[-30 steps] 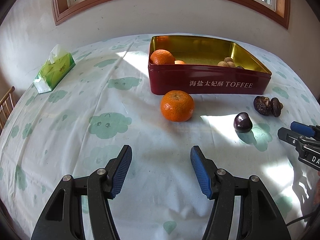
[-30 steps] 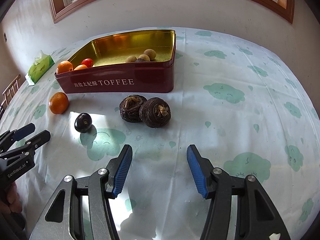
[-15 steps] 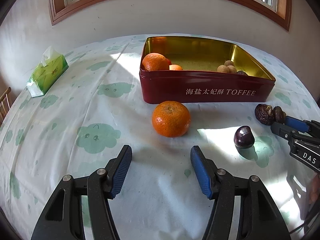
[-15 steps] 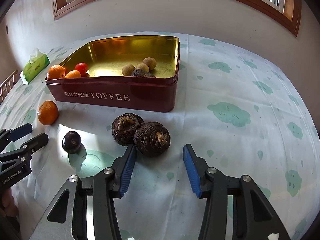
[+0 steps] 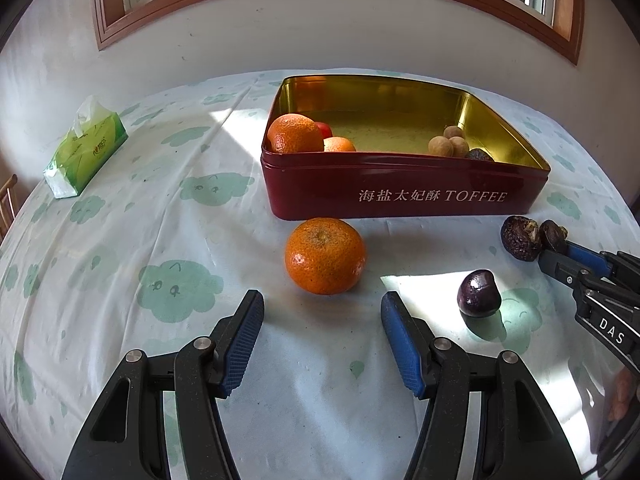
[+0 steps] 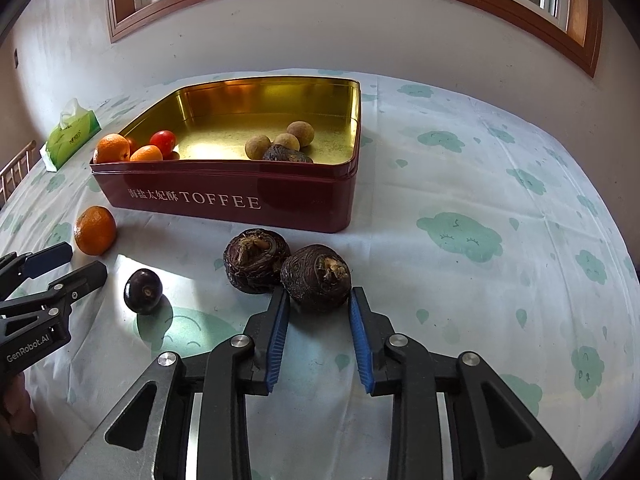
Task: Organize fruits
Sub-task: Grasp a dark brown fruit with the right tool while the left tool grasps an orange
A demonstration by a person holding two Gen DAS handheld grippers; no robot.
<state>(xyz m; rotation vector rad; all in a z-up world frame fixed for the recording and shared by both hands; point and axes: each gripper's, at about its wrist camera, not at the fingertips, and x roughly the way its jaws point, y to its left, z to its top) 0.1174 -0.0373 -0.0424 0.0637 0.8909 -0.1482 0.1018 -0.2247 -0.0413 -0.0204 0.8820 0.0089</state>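
Observation:
A loose orange lies in front of the red toffee tin, just ahead of my left gripper, which is open and holds nothing. To its right a dark purple fruit rests on the cloth. Two dark brown water chestnuts lie side by side near the tin. My right gripper is closing, its blue pads against the sides of the right water chestnut; the left chestnut touches it. The tin holds oranges, a red tomato, several small tan fruits and a dark chestnut.
A green tissue pack lies at the far left of the cloud-printed tablecloth. A wall with a wooden window frame stands behind the table. A chair back shows at the left edge.
The right gripper moved forward to the right water chestnut and its jaws narrowed onto it. The left gripper crept closer to the loose orange, jaws unchanged.

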